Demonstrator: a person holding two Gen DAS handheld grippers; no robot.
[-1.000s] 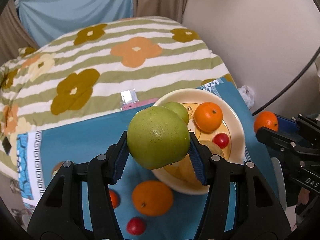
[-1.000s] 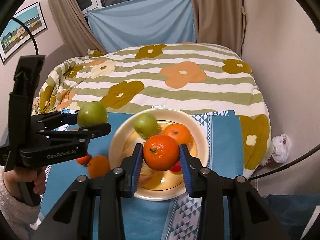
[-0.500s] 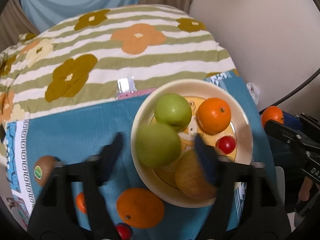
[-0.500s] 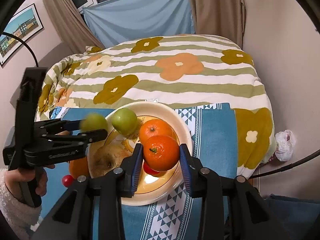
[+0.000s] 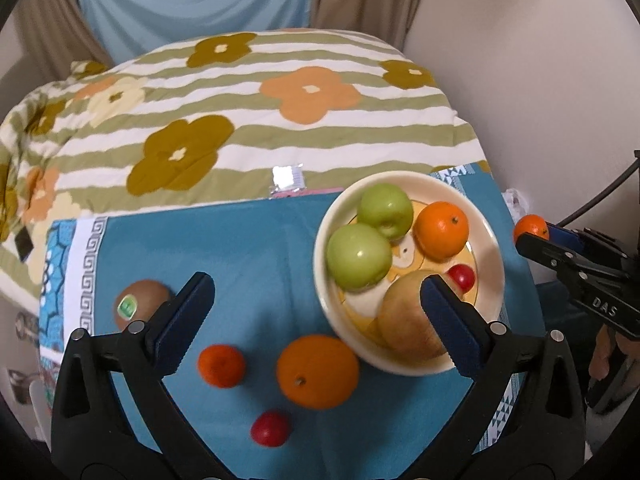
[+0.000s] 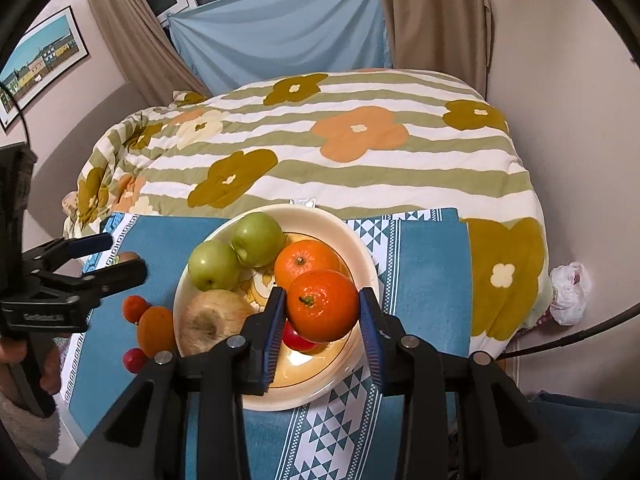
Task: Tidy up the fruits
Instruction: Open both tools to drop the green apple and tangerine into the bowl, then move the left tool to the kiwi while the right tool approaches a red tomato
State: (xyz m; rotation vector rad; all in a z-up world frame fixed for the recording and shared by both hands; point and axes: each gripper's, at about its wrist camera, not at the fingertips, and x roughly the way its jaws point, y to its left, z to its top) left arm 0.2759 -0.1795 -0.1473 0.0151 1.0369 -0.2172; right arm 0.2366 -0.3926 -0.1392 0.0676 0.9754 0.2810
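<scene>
A cream bowl (image 5: 490, 236) (image 6: 360, 252) on a blue cloth holds two green apples (image 5: 359, 255) (image 6: 214, 265), an orange (image 5: 441, 230) (image 6: 305, 263), a tan pear (image 5: 406, 324) (image 6: 210, 321) and a small red fruit (image 5: 462, 276). My left gripper (image 5: 316, 308) is open and empty above the cloth, left of the bowl. My right gripper (image 6: 322, 312) is shut on a tangerine (image 6: 322, 310) over the bowl's near right part. On the cloth lie a large orange (image 5: 318, 372), a tangerine (image 5: 221, 365), a red fruit (image 5: 270, 428) and a kiwi (image 5: 140, 308).
The blue cloth (image 5: 248, 248) lies on a bed with a striped flowered quilt (image 5: 240, 120). A pale wall stands to the right. A small foil packet (image 5: 286, 178) lies by the cloth's far edge. A white plastic bag (image 6: 568, 298) lies on the floor at right.
My left gripper opened and dropped the green apple into the bowl beside the other one, then pulled back left. My right gripper moved over the bowl with the tangerine.
</scene>
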